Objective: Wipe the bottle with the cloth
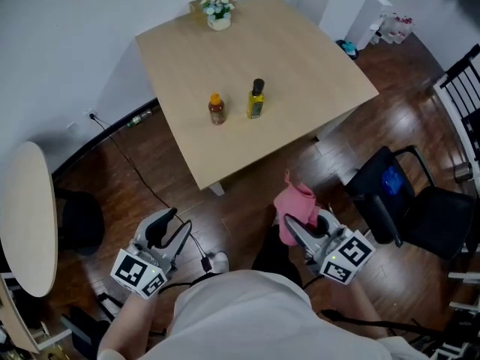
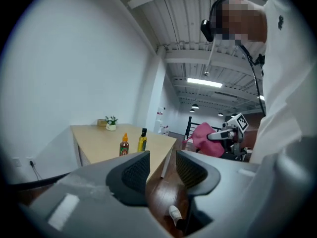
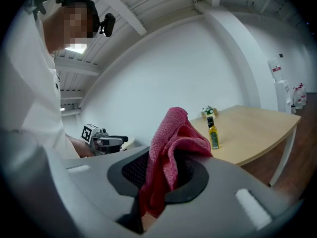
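I am holding the right tool [image 1: 291, 229] clamped on the pink cloth [image 1: 296, 203], and the left tool [image 1: 169, 222] is hanging with its jaws apart, empty. Both are hovering well short of the bench [image 1: 300, 51], where the yellow bottle [image 1: 256, 100] and the orange-capped bottle [image 1: 217, 109] are standing upright side by side.

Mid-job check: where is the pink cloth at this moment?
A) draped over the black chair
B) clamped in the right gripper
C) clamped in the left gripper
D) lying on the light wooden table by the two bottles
B: the right gripper view shows the pink cloth pinched between the jaws of the right gripper, while the left gripper is open and empty.
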The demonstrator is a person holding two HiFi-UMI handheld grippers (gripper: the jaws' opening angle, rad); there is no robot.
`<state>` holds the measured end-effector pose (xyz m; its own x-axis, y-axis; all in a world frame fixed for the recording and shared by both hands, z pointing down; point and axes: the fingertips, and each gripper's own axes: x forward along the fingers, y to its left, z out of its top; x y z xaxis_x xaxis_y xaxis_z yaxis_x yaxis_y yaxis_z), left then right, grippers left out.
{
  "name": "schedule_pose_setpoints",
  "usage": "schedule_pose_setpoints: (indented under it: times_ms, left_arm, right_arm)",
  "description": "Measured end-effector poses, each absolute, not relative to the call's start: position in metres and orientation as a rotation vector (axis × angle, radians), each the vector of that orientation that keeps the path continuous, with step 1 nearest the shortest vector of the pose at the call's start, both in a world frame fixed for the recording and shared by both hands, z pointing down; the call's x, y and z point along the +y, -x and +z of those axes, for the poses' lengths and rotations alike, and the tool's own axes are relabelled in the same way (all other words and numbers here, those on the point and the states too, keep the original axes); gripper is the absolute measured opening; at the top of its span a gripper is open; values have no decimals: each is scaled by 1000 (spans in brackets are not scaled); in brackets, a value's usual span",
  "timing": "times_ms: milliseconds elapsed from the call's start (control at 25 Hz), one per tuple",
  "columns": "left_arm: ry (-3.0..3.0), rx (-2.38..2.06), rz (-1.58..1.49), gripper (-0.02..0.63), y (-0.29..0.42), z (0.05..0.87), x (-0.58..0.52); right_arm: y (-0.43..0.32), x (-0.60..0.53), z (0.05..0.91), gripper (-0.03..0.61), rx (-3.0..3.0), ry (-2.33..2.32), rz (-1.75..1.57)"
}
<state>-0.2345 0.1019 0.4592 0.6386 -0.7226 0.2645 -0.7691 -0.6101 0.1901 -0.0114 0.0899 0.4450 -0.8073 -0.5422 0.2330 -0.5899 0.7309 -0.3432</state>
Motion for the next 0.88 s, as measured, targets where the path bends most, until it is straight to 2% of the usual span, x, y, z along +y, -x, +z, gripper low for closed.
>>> schedule_pose_setpoints:
  times_ms: [160, 440, 880]
  left_arm:
    - [-2613, -1110, 204, 192, 256, 444, 156]
    - [-2705, -1084, 169, 192, 261, 427, 205]
    - [-2844, -956, 193, 192, 174, 400, 293]
  right_arm:
    - [48, 171, 431, 75, -2765, -927, 612]
    - [57, 238, 396, 75, -2768, -1025, 481]
    - [14, 350, 384, 75, -2789, -1060, 428]
